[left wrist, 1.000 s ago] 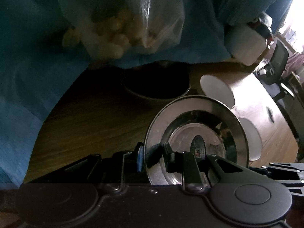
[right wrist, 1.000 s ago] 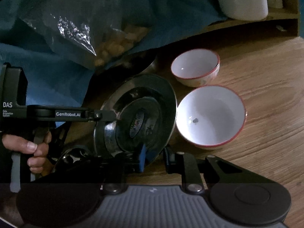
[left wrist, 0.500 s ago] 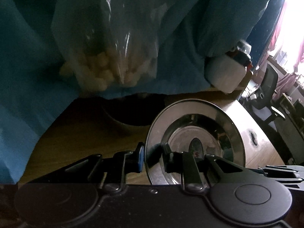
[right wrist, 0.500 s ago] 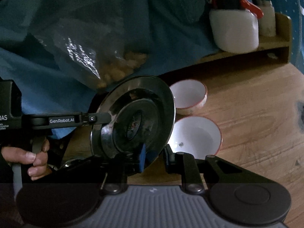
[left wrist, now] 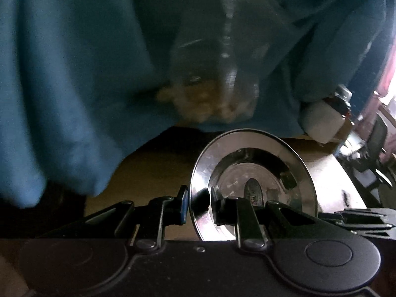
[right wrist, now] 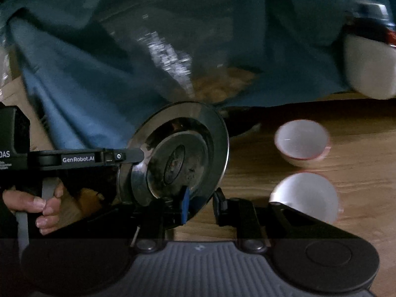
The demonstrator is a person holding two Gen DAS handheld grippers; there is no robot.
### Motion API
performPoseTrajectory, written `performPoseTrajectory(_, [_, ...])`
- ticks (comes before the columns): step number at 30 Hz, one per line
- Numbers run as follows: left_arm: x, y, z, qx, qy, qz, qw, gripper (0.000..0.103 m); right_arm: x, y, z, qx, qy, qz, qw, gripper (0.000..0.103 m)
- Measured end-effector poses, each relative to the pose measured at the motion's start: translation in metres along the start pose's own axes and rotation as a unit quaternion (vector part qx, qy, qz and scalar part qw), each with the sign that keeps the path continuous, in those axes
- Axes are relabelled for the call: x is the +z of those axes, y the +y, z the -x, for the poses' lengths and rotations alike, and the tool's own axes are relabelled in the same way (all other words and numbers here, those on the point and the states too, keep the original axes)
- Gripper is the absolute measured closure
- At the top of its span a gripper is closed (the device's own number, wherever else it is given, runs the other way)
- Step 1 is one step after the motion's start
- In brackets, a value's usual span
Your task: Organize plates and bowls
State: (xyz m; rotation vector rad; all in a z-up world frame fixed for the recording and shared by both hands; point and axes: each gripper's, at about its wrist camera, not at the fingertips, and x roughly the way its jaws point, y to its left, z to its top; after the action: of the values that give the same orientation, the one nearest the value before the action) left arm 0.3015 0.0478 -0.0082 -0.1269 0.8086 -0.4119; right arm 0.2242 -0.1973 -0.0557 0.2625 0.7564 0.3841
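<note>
Both grippers, left (left wrist: 199, 201) and right (right wrist: 200, 204), clenched the rim of one steel plate (right wrist: 183, 153), held upright at frame centre above the wooden table (right wrist: 358, 173). Two white bowls (right wrist: 302, 139) stood at right. Blue cloth (left wrist: 61, 86) filled the top; a chair (left wrist: 373, 148) showed at far right.

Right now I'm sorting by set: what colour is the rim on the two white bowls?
Red, on both bowls; clearest in the right wrist view.

Shiny steel plate (left wrist: 252, 180) held on edge; 2 red-rimmed white bowls (right wrist: 303, 139) upright.
</note>
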Motion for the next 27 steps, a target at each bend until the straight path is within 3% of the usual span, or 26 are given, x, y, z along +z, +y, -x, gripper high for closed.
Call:
performPoseTrajectory(8, [-0.032,0.023,0.03,0.04,0.026,0.045,0.9978,0.082,0.002,0.022,-0.018,0.05,0.039,0.05,0.997,0.079])
performPoseTrajectory(14, [-0.054,0.033,0.039,0.057,0.058,0.074,0.9939,0.081,0.001,0.035,-0.036,0.065,0.079,0.07,0.992,0.078])
performPoseTrajectory(27, [-0.073,0.04,0.042,0.084,0.102,0.075,0.9883,0.079,-0.01,0.05,-0.06,0.081,0.142,0.098,0.982,0.076])
